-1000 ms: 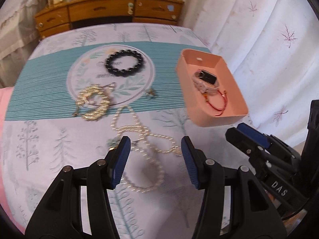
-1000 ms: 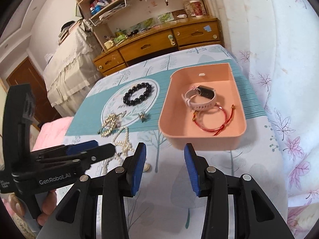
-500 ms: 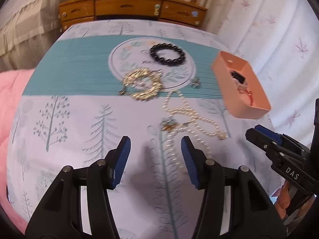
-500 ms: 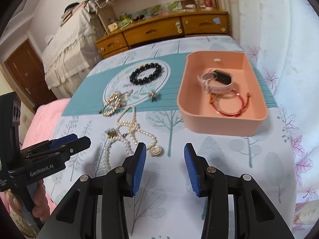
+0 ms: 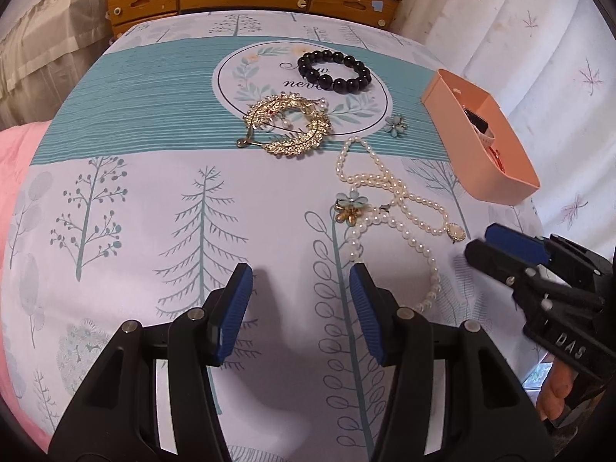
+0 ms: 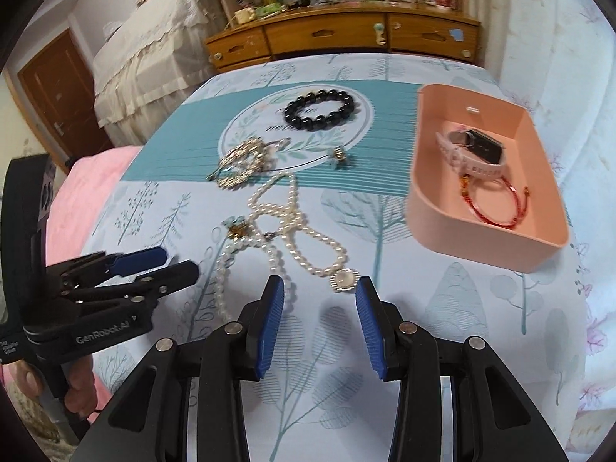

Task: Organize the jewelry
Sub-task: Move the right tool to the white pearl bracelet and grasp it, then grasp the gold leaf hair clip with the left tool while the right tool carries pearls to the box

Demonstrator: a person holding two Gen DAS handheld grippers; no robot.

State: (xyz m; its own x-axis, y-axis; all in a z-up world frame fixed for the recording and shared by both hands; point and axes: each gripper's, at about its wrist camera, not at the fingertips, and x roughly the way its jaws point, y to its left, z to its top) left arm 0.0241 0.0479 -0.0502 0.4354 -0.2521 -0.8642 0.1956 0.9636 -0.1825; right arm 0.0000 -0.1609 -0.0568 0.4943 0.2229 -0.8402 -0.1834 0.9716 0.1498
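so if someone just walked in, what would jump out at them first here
Probably the tangled pearl necklace sprawled on the tree-print bedspread, just ahead of the open right hand-held gripper. To its right sits the peach tray holding a pink-strapped watch and a red cord bracelet; farther back, the black bead bracelet lies on the round printed emblem.

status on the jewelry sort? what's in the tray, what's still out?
Done: watch and red cord bracelet lie in the pink tray. In hand: nothing; left gripper and right gripper are both open, right one just short of the pearl necklace pendant. Left on the cloth: black bead bracelet, gold brooch, two flower pieces.
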